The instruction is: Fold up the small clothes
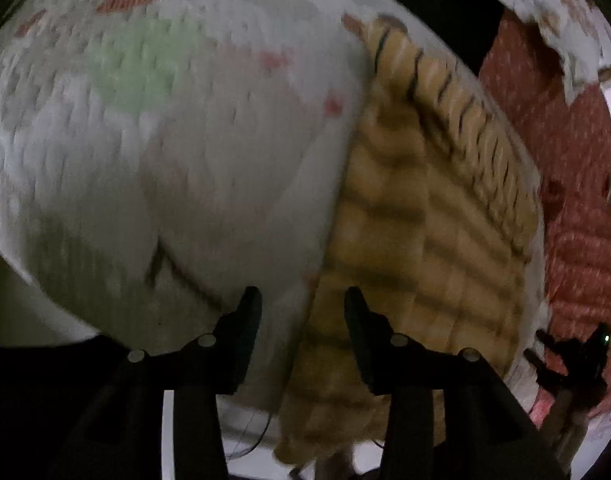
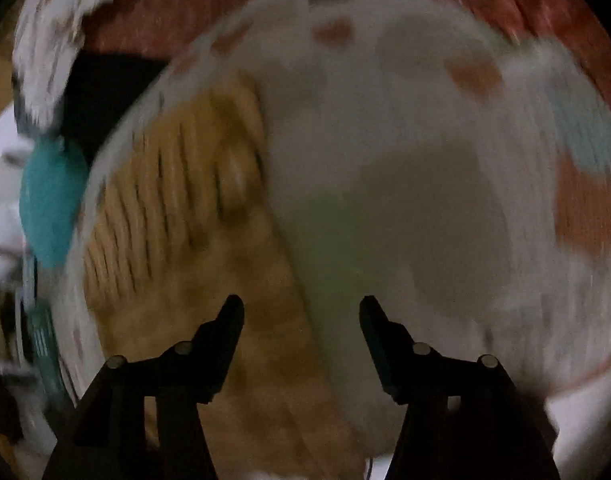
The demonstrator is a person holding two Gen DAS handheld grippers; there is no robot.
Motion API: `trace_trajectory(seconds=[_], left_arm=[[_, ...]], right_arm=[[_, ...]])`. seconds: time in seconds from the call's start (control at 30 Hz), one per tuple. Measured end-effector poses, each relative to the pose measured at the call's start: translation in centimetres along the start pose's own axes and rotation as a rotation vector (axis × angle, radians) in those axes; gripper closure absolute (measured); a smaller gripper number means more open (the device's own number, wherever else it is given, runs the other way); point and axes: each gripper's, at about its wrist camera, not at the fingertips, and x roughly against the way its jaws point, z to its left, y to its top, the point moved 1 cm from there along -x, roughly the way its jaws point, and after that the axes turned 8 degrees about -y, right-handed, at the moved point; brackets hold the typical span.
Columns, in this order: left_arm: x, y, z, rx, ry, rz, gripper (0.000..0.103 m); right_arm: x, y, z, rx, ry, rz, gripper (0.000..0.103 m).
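both grippers, left gripper [image 1: 303,300] and right gripper [image 2: 301,308], hover agape.

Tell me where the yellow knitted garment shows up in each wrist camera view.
Left wrist view: the yellow knitted garment fills the centre-right, running down past the right finger of the open left hand-held gripper.
Right wrist view: it sits centre-left, above and behind the left finger of the open right hand-held gripper.
Shared landmark: the white patterned cloth beside it.

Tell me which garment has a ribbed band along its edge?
The mustard-yellow knit garment, lying partly under the white patterned one. The white piece shows coloured patches only; no ribbing is visible.
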Motion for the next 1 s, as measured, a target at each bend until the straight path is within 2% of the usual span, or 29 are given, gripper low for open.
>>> trace_trajectory(seconds=[0.13, 0.2, 0.27, 0.33, 0.47, 0.63, 0.8, 0.87, 0.9, 0.93, 0.97, 1.0], left_arm=[[-1.1, -3.6, 1.0, 0.044, -0.016, 0.094, 0.059], [-1.8, -5.4, 1.7, 0.09, -0.051, 0.149, 0.059], [-2.5, -6.5, 2.0, 0.118, -0.075, 0.188, 0.058], [-2.7, -7.0, 1.6, 0.097, -0.084, 0.191, 0.058], [-2.7, -7.6, 0.5, 0.033, -0.088, 0.181, 0.054], [-3.9, -8.8, -0.9, 0.001, -0.124, 0.232, 0.052], [-4.2, -10.0, -2.4, -0.034, -0.181, 0.274, 0.05], [-4.2, -10.4, -2.8, -0.046, -0.184, 0.28, 0.05], [-4.3, -10.6, -3.0, -0.057, -0.169, 0.292, 0.05], [-4.7, -10.9, -3.1, -0.08, -0.132, 0.32, 0.067], [-4.9, -11.1, -3.2, -0.098, -0.093, 0.339, 0.085], [-5.0, -11.5, -3.1, -0.109, -0.052, 0.359, 0.096]], right_arm=[[-2.5, -5.7, -2.6, -0.035, 0.026, 0.097, 0.039], [-2.2, -7.3, -1.9, 0.039, 0.008, 0.052, 0.039], [-2.5, -8.5, -1.4, 0.064, 0.014, 0.083, 0.036], [-3.2, -9.7, -1.5, 0.032, 0.056, 0.135, 0.036], [-4.3, -11.5, -1.4, 0.064, 0.023, 0.165, 0.035], [-5.4, -13.5, -0.6, 0.123, 0.019, 0.202, 0.034], [-6.5, -14.4, -0.6, 0.122, 0.021, 0.245, 0.034], [-6.4, -14.3, -0.5, 0.128, 0.027, 0.235, 0.04], [-6.4, -14.4, -0.2, 0.135, 0.034, 0.231, 0.053], [-6.5, -14.5, 0.5, 0.144, 0.04, 0.229, 0.07], [-6.3, -14.5, 0.5, 0.156, 0.043, 0.23, 0.077], [-6.0, -14.6, 0.7, 0.168, 0.041, 0.227, 0.086]])
